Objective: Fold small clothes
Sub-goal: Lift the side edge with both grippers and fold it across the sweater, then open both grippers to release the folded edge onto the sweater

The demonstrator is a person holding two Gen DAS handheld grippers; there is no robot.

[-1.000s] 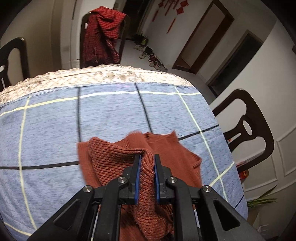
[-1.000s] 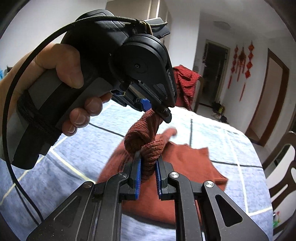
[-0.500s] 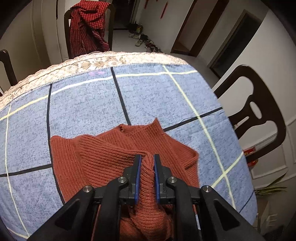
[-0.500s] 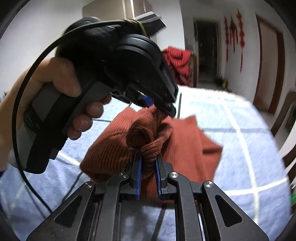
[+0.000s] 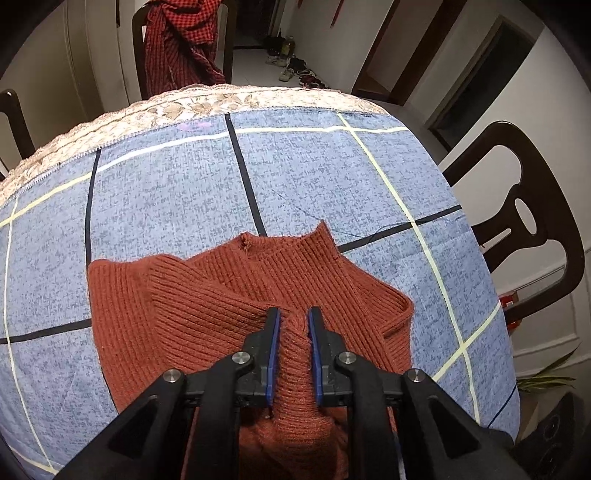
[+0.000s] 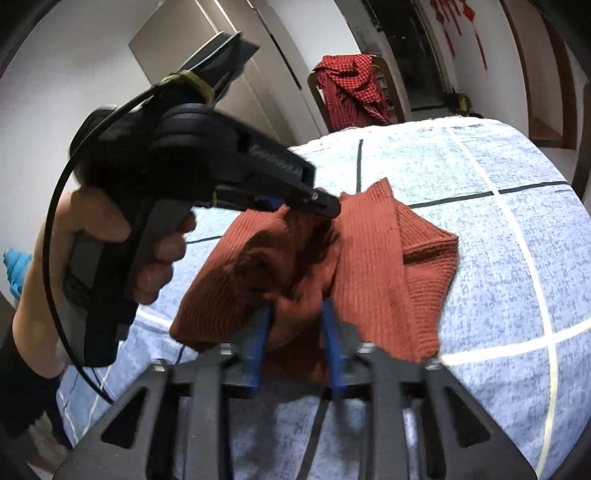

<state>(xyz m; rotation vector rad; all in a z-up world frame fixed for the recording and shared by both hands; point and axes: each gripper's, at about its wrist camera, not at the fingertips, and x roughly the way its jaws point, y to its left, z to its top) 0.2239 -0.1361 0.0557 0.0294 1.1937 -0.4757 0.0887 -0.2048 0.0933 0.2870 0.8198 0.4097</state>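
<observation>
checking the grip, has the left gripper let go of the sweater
No, the left gripper is pinching a ridge of the sweater between its pads.

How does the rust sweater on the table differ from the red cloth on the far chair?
The rust sweater is plain ribbed knit; the red cloth is checked. The sweater lies on the blue tablecloth, pinched by the left hand-held gripper; the cloth hangs bunched over the chair back, untouched. Both are reddish fabric.

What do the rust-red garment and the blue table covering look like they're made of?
The garment looks like a soft ribbed knit, perhaps wool or acrylic: raised ribs, matte and slightly fuzzy. The table covering looks like matte woven fabric, mottled blue with printed lines and a lace-like trim.
</observation>
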